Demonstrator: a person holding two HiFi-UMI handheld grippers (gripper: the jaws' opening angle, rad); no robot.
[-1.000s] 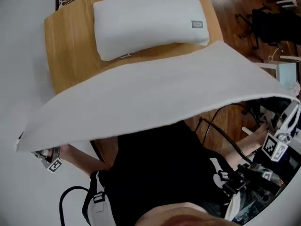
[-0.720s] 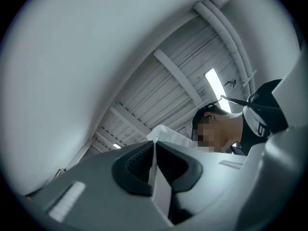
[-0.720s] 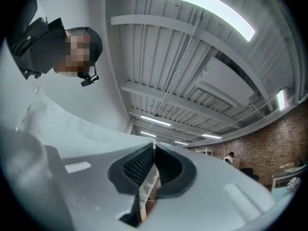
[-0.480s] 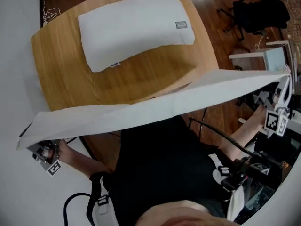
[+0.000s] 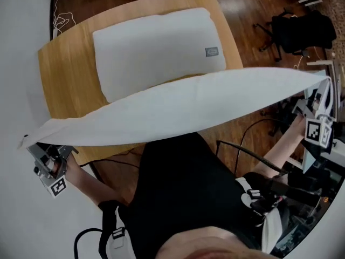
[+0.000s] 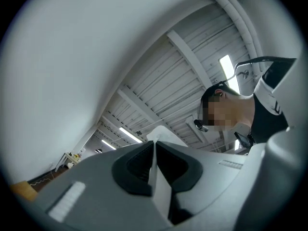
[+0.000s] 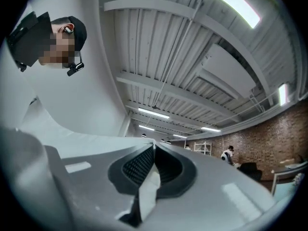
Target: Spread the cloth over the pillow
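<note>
Head view looks steeply down on a wooden worktop with a white pillow lying across it, a small grey label near the pillow's right end. The white cloth is up in the air, pulled out as a long band between the two grippers in front of the person's black shirt. Its far edge overlaps the pillow's near edge in this view; whether it touches the pillow cannot be told. The left gripper has the cloth's left corner, out beyond the worktop's near left corner, with its marker cube just below. The right gripper has the right corner, well past the worktop's right side and over the dark wooden floor, near a black chair. In the left gripper view the jaws are closed on the cloth: a thin white fold runs down between the dark pads, with a tip of it standing above them against a beamed ceiling with strip lights. In the right gripper view the jaws are likewise closed on the cloth, a crumpled white piece pinched between the ribbed pads and hanging out beneath them, while the rest of the sheet sweeps away to the left under the same ceiling, with a brick wall at the right.
</note>
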